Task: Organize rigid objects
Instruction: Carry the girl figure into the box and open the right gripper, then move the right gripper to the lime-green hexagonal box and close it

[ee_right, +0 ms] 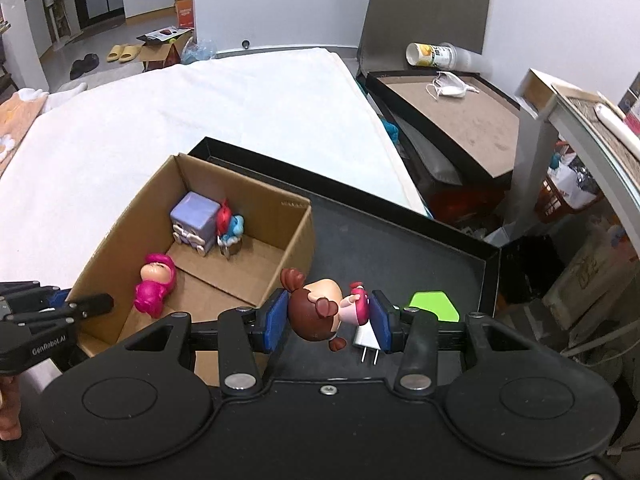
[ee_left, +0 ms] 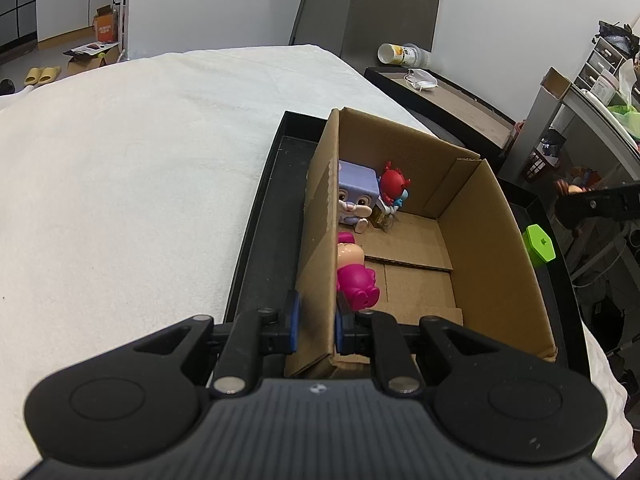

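Black left gripper [ee_left: 316, 320] and right gripper [ee_right: 328, 316], blue rubber pads, silver pivot screws, ribbed housing, white "GenRobot.AI" lettering beside the cardboard box [ee_right: 240, 248]

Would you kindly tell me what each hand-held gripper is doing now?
Left hand-held gripper: shut on the cardboard box wall.
Right hand-held gripper: shut on the brown-haired figurine.

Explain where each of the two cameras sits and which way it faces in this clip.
Left wrist: on the left gripper, looking down along its fingers, which clamp the cardboard box wall; the right gripper shows at right.
Right wrist: on the right gripper, looking down at the brown-haired doll it holds above the black tray; the left gripper shows at left.
Shared: box, tray, pink figure, green block.
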`<action>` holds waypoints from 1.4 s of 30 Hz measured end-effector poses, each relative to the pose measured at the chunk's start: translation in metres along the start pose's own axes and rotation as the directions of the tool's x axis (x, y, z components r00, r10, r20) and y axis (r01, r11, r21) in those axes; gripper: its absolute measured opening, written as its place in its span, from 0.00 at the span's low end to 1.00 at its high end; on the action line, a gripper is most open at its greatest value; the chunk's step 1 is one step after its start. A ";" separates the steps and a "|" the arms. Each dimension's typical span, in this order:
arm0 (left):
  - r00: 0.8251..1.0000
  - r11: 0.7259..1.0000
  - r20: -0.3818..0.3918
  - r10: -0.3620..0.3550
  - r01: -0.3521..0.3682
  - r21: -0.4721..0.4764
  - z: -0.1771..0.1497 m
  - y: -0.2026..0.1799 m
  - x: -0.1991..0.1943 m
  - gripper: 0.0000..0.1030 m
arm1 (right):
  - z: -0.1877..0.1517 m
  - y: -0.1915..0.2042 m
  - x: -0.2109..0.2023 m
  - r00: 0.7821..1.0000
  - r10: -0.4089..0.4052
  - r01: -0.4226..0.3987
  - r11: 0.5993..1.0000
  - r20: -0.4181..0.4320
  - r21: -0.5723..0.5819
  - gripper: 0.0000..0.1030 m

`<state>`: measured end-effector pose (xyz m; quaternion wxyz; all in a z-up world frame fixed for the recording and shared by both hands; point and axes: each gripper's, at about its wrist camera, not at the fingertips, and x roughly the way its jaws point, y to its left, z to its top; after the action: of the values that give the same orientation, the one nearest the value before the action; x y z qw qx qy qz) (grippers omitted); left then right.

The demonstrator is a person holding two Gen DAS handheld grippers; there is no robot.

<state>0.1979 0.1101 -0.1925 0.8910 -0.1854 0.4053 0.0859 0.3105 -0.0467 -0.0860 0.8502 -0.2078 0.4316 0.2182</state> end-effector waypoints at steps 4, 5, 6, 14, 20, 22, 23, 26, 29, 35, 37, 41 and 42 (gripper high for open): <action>1.000 1.000 -0.001 -0.006 0.006 -0.006 0.000 0.002 0.000 0.15 | 0.006 0.006 0.002 1.000 0.004 -0.004 1.000 0.005 -0.011 0.42; 1.000 1.000 -0.001 -0.007 0.007 -0.006 0.000 0.002 0.000 0.15 | 0.008 0.008 0.003 1.000 0.007 -0.007 1.000 0.006 -0.014 0.42; 1.000 1.000 -0.001 -0.008 0.008 -0.007 0.000 0.003 0.000 0.15 | 0.010 0.010 0.004 1.000 0.010 -0.010 1.000 0.007 -0.018 0.42; 1.000 1.000 -0.002 -0.014 0.014 -0.011 0.001 0.004 -0.001 0.15 | 0.025 0.033 0.015 1.000 0.025 -0.024 0.996 0.004 -0.085 0.42; 1.000 1.000 -0.002 -0.014 0.014 -0.012 0.001 0.004 -0.001 0.15 | 0.031 0.050 0.027 1.000 0.014 -0.016 0.989 -0.008 -0.148 0.42; 1.000 1.000 -0.002 -0.014 0.014 -0.012 0.001 0.004 -0.001 0.15 | 0.032 0.054 0.029 1.000 0.009 -0.010 0.986 -0.003 -0.166 0.42; 1.000 1.000 -0.002 -0.014 0.014 -0.012 0.001 0.004 -0.001 0.15 | 0.033 0.056 0.030 1.000 0.005 -0.005 0.985 0.001 -0.175 0.43; 1.000 1.000 -0.002 -0.014 0.014 -0.011 0.001 0.004 -0.001 0.15 | 0.034 0.063 0.032 0.999 -0.025 0.030 0.977 0.027 -0.210 0.45; 1.000 1.000 -0.002 -0.015 0.015 -0.012 0.001 0.004 -0.001 0.16 | 0.034 0.066 0.030 0.995 -0.075 0.089 0.968 0.067 -0.236 0.57; 1.000 1.000 -0.005 -0.022 0.022 -0.016 0.002 0.004 0.002 0.17 | 0.031 0.056 0.021 0.994 -0.088 0.101 0.972 0.067 -0.212 0.59; 1.000 1.000 -0.004 -0.021 0.021 -0.014 0.002 0.004 0.002 0.17 | 0.028 0.052 0.019 0.994 -0.090 0.102 0.974 0.066 -0.204 0.59; 1.000 1.000 -0.002 -0.019 0.019 -0.010 0.001 0.003 0.002 0.17 | 0.019 0.041 0.014 0.993 -0.105 0.114 0.976 0.056 -0.185 0.61; 1.000 1.000 -0.002 -0.019 0.019 -0.011 0.001 0.003 0.001 0.17 | 0.016 0.038 0.014 0.992 -0.111 0.119 0.977 0.052 -0.180 0.62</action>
<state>0.1987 0.1132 -0.1937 0.8903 -0.1945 0.4041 0.0793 0.3073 -0.0048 -0.0951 0.8477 -0.3048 0.3792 0.2116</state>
